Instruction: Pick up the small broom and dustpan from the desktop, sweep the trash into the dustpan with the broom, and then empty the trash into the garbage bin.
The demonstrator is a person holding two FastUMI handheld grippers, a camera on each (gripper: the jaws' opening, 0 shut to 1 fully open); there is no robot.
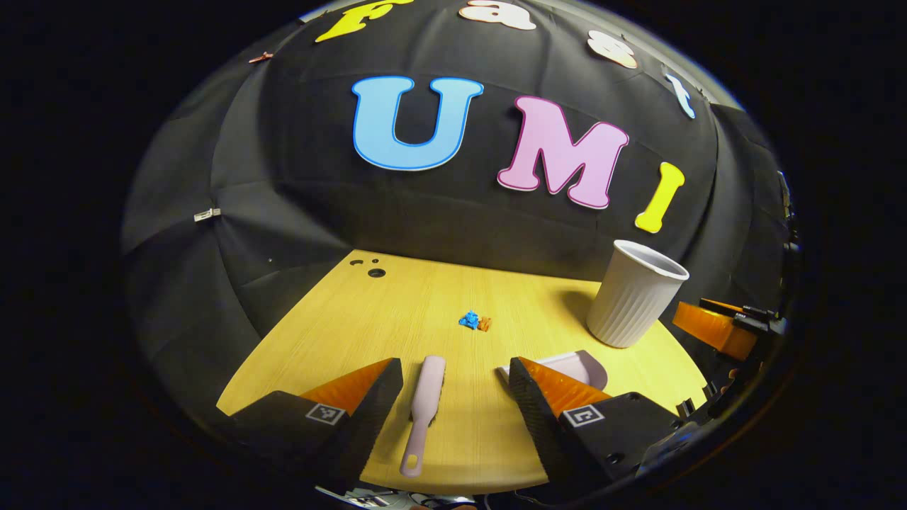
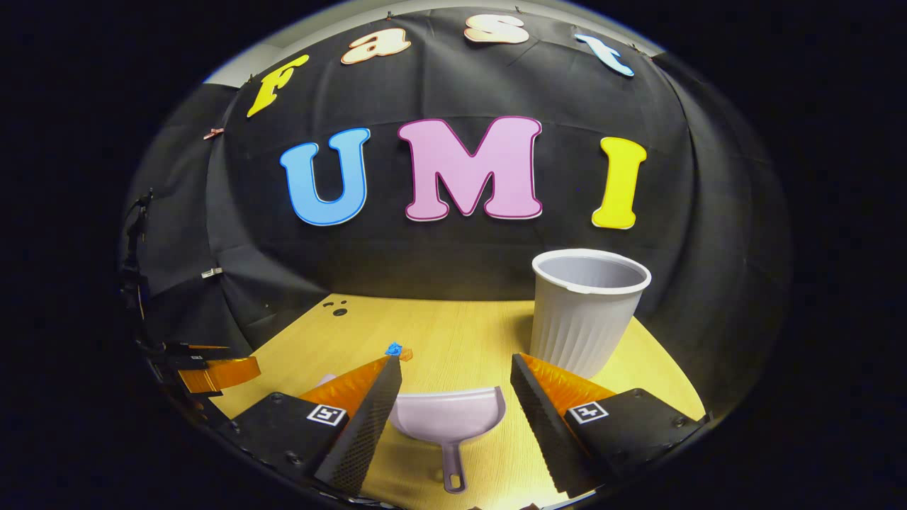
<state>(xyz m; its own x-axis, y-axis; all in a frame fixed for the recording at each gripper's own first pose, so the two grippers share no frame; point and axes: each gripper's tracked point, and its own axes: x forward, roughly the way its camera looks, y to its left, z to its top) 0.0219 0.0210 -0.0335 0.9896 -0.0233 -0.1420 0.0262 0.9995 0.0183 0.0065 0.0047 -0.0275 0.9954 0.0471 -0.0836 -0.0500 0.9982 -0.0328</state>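
Yellow wood-grain bench [image 1: 333, 333] inside a black cloth booth. Left gripper view: left tool [image 1: 449, 382] hovers over the near edge of the bench, jaws wide apart, nothing between the fingers but air. Small pale pink broom [image 1: 425, 407] lies flat on the bench between the two fingers, touching neither, handle end with hanging hole toward the camera, head pointing away. Dustpan [image 1: 581, 367] sits just right of the broom, partly hidden behind the tool's right finger. Trash [image 1: 475, 322], a small blue scrap with an orange-brown scrap touching it, lies farther out near the bench's middle, apart from broom and pan. Ribbed grey-white garbage bin [image 1: 634, 297], cup-shaped and upright, stands at the far right of the bench. The other tool shows at the far right edge of this view, off the bench.

Right gripper view: right tool [image 2: 453, 386] also spread open, holding nothing. Dustpan [image 2: 448, 418] lies between its fingers, handle toward camera, mouth facing away, not touched. Bin [image 2: 588, 312] stands just beyond the right finger. Trash [image 2: 397, 350] peeks past the left fingertip. Square black-and-white marker tags [image 2: 324, 414] on the finger bases; no readable text on broom, pan or bin.
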